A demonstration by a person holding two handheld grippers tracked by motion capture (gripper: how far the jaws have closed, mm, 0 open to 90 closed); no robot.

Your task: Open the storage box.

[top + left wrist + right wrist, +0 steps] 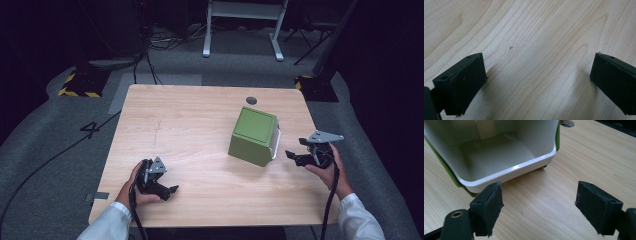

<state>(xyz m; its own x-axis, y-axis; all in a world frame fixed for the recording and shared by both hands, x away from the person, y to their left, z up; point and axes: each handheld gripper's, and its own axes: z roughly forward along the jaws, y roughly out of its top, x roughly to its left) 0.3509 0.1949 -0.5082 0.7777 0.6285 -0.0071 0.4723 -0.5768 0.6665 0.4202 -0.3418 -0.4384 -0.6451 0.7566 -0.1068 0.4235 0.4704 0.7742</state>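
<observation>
A green box (254,135) with a white inner liner lies on its side on the wooden table (190,130), right of centre, its mouth facing right. My right gripper (294,156) is open just right of that mouth, a short gap away. In the right gripper view the white rim (506,173) and empty white interior (496,152) lie just beyond the open jaws, with nothing between them. My left gripper (170,190) rests near the table's front left, open, with bare wood (536,62) between its jaws.
A round cable hole (251,100) sits in the table near its far edge. Beyond the table are a white frame's legs (242,30), floor cables and two stands with yellow-black bases (80,85).
</observation>
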